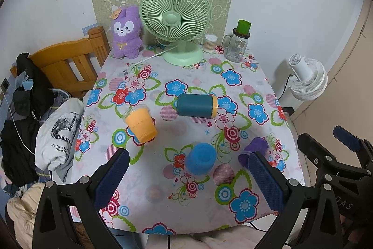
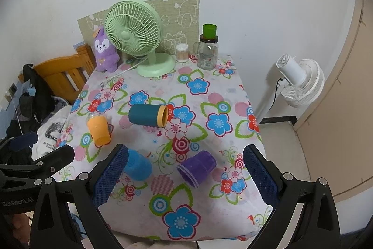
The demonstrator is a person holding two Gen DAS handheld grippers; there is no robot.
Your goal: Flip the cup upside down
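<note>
Four cups are on the flowered tablecloth (image 1: pixel 163 197). A teal cup with an orange rim (image 1: pixel 197 105) (image 2: pixel 148 114) lies on its side mid-table. An orange cup (image 1: pixel 140 124) (image 2: pixel 98 130) stands upside down at the left. A blue cup (image 1: pixel 201 161) (image 2: pixel 137 164) stands upside down near the front. A purple cup (image 1: pixel 254 151) (image 2: pixel 197 167) lies on its side at the front right. My left gripper (image 1: pixel 188 176) is open and empty, above the blue cup. My right gripper (image 2: pixel 185 175) is open and empty, above the purple cup.
At the back stand a green fan (image 1: pixel 176 18), a purple plush rabbit (image 1: pixel 127 33), a cotton swab jar (image 1: pixel 210 43) and a glass jar with a green cup on top (image 1: pixel 236 46). A wooden bed frame (image 1: pixel 67 62) with clothes is on the left, a white fan (image 1: pixel 307 77) on the right.
</note>
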